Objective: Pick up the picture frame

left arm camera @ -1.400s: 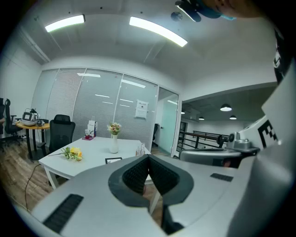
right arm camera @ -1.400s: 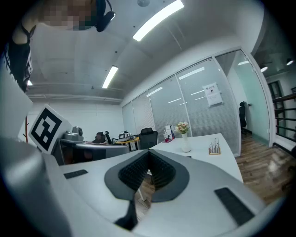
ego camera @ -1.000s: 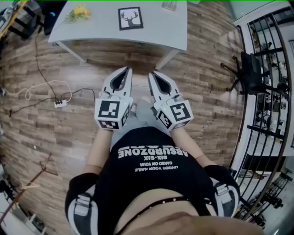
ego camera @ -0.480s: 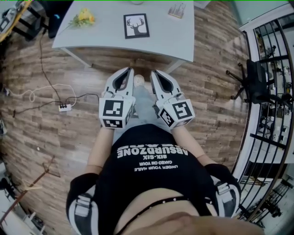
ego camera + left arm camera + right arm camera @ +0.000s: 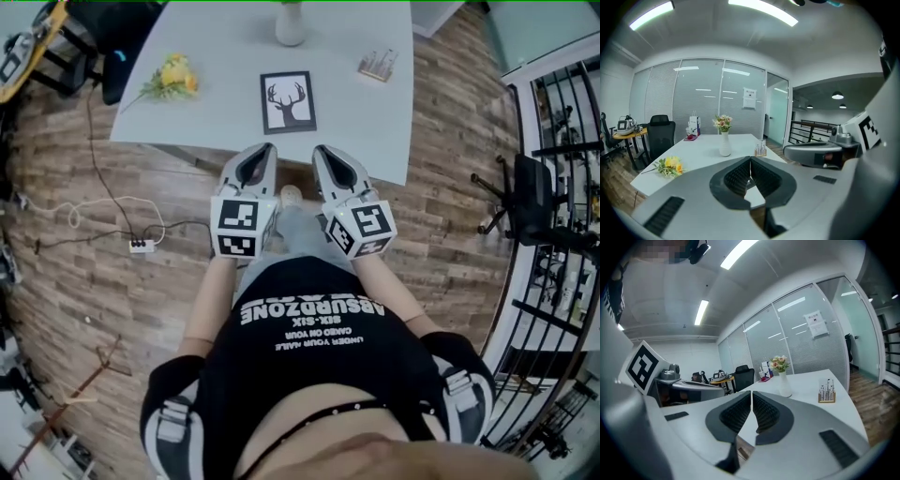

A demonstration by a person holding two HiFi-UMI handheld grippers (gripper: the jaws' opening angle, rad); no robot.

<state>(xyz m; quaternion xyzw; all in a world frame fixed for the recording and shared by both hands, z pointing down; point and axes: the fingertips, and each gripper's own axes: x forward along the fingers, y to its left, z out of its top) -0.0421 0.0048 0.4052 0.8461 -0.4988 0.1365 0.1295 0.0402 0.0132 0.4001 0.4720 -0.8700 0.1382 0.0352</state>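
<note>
One table [image 5: 375,112] carries five things, one of each kind:
- one picture frame [image 5: 288,101], midway along the near edge
- one white vase [image 5: 290,23] of flowers, farther back along the middle
- one loose bunch of yellow flowers [image 5: 172,78], by the left edge
- one small wooden stand [image 5: 379,64], toward the right edge
- one paper bag [image 5: 694,126], at the far end

One person holds two grippers, the left gripper [image 5: 266,147] and the right gripper [image 5: 320,149]. Each has one marker cube [image 5: 244,227], two cubes in all.

On the floor there is one power strip [image 5: 142,246]. There are two black office chairs, one chair [image 5: 532,192] to the right of the table and one other chair [image 5: 660,133] off its left side.
</note>
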